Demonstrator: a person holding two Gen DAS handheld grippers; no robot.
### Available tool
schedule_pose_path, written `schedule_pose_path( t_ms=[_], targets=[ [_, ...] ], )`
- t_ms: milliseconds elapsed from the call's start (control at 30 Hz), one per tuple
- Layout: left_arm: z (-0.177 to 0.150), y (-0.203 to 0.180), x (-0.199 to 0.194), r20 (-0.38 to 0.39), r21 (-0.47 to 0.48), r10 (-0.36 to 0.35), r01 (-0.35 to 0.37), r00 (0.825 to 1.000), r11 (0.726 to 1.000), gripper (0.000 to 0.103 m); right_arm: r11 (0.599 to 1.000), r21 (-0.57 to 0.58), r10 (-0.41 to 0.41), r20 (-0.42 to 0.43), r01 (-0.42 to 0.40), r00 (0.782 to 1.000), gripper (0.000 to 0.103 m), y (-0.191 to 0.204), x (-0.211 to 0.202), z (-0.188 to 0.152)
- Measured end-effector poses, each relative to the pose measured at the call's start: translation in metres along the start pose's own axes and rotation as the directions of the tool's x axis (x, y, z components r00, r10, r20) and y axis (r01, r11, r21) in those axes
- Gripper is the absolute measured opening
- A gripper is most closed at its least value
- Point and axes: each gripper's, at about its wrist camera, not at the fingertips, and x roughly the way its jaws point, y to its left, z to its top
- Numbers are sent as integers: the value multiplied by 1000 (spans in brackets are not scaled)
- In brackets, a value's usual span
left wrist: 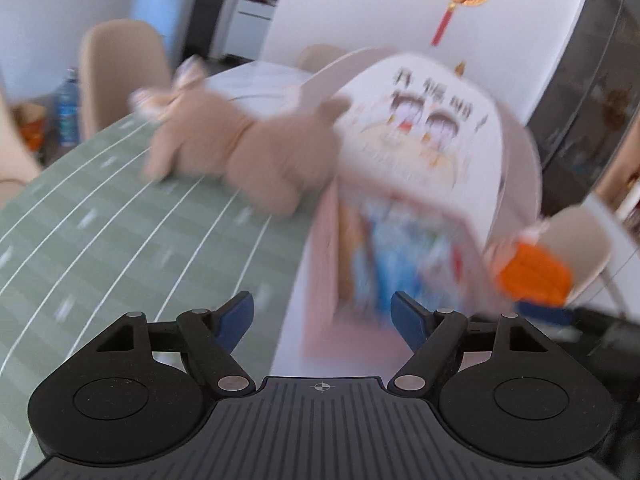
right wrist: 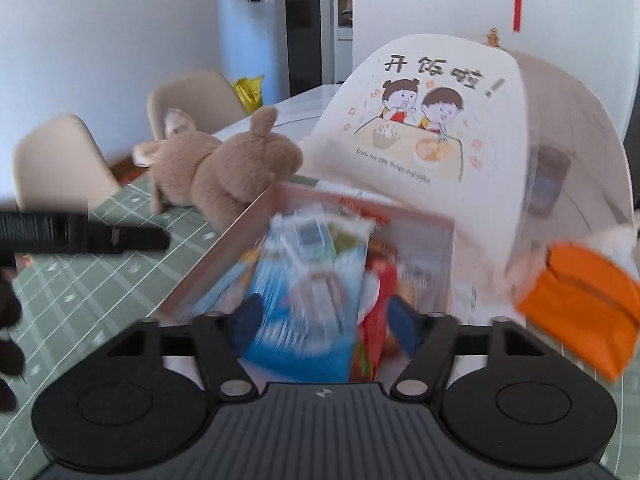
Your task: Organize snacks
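Nearest the right wrist camera, the right gripper [right wrist: 322, 316] has its jaws spread apart, and a blue and white snack packet [right wrist: 304, 300] lies between them without either blue pad visibly pressing on it; the packet rests, blurred, in the pink box [right wrist: 448, 240] among other snacks, a red packet [right wrist: 378, 304] just beside it. The left gripper [left wrist: 322, 312] also has its jaws wide open with nothing between them, and it hovers over the near corner of the same pink box [left wrist: 324, 248], where the green checked cloth of the tabletop [left wrist: 100, 220] meets the box wall. Right of the box sits an orange pouch [right wrist: 580, 308] against something white and fluffy. Just behind the box's far left corner lies a tan plush animal [right wrist: 224, 164] on the tabletop, touching or nearly touching the box rim. Behind the box stands a domed mesh food cover [right wrist: 432, 120] with a cartoon of two children eating. Farther off are beige chairs [right wrist: 64, 160], a white wall and a red-tasselled hanging ornament [right wrist: 518, 0].
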Motion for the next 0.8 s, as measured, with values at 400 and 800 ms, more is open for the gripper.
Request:
schedule_pose_path(
  t_ms=[400,800],
  targets=[
    [-147,-35,-47,27,128,212,-214,977,969,82,1000,-25,-23,-161,19,987,80,23,-43,-130],
    [-159,-56,-36,91,170,258,-270,962,948,89,999,-4,-44,-58,44,997,103,-1,-40,-146]
  ],
)
